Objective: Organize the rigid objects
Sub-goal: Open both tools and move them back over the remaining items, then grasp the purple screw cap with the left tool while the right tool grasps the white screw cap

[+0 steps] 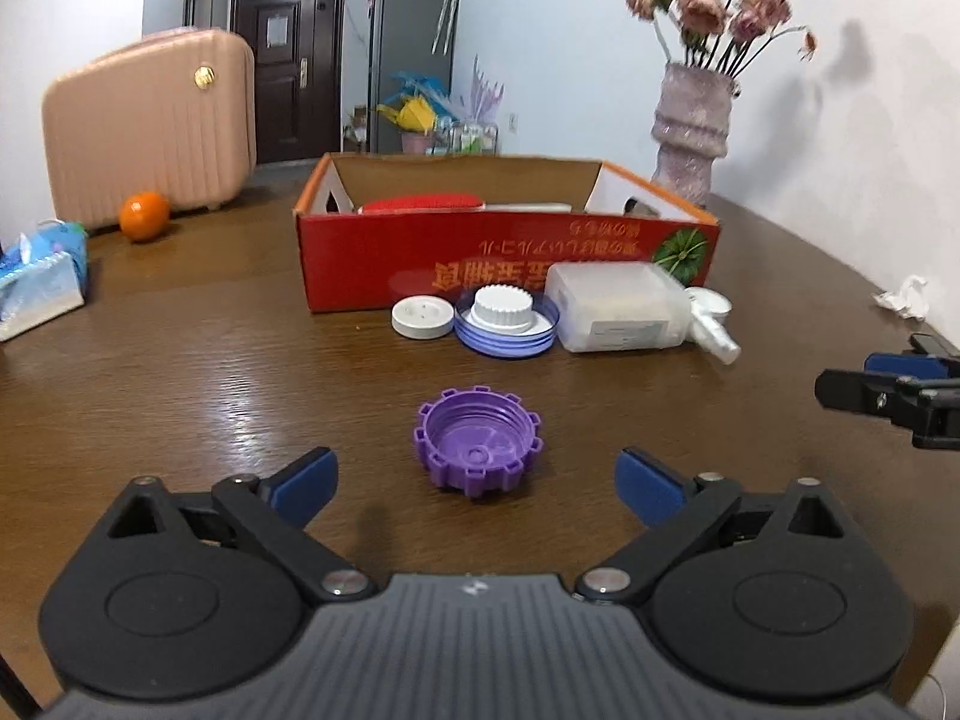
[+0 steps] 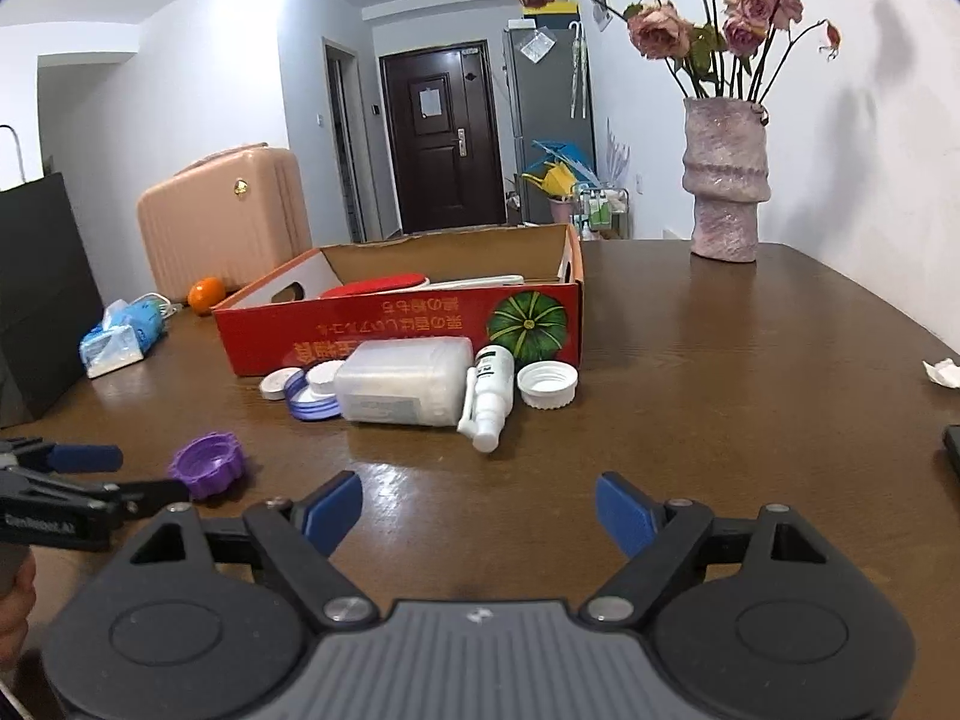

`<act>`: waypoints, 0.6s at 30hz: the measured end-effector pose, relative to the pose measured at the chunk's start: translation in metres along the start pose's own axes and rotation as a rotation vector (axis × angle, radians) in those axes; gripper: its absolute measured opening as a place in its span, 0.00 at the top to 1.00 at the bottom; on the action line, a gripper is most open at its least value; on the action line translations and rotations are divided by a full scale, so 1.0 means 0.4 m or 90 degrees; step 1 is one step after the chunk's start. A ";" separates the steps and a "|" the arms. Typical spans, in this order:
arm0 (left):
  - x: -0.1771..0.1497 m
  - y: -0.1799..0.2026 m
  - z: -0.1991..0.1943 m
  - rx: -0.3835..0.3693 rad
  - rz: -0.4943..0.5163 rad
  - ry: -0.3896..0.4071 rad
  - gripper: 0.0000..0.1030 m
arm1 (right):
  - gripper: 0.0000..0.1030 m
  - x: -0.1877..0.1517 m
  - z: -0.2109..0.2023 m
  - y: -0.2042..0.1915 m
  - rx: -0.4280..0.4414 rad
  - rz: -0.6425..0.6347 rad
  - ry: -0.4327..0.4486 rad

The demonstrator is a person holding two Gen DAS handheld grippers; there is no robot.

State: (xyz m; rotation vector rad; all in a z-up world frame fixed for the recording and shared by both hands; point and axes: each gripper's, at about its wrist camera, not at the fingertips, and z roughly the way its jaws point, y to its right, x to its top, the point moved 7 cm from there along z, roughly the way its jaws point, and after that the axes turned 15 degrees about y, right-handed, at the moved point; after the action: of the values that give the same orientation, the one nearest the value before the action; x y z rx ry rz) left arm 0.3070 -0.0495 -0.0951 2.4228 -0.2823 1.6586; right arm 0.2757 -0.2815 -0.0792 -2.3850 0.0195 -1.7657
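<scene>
The purple cap [image 1: 477, 443] is seen open side up on the bench [image 1: 210, 372], just ahead of the left tool [image 1: 477, 483], centred between its wide-open, empty jaws; the right tool [image 2: 479, 513], also open and empty, is farther off.

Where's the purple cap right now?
The purple cap lies open side up on the table, alone, just ahead of the open left gripper in the left wrist view; nearer than the lids by the red box.

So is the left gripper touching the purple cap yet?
Apart. The left wrist view shows bare table between the purple cap and both blue pads of the left gripper, whose jaws stand wide open with nothing between them.
</scene>
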 end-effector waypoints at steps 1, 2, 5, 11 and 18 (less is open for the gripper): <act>0.004 0.000 0.013 0.002 0.001 0.000 0.06 | 0.22 0.005 0.017 0.006 -0.005 -0.001 0.000; 0.010 -0.002 0.027 0.005 0.000 0.001 0.07 | 0.24 0.012 0.030 0.012 -0.010 -0.002 0.004; 0.018 -0.009 0.059 0.011 -0.012 0.007 0.10 | 0.27 0.032 0.086 0.060 -0.059 0.003 0.009; 0.002 -0.003 0.110 -0.009 -0.001 -0.030 0.37 | 0.34 0.032 0.237 0.121 -0.075 -0.020 -0.041; 0.009 -0.005 0.131 -0.010 0.002 -0.023 0.48 | 0.51 0.016 0.374 0.105 -0.038 -0.046 -0.082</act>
State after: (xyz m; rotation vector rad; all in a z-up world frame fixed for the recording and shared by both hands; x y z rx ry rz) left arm 0.3558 -0.0616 -0.1106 2.4437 -0.3044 1.6097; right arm 0.4234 -0.3040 -0.1216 -2.5680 -0.0311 -1.6591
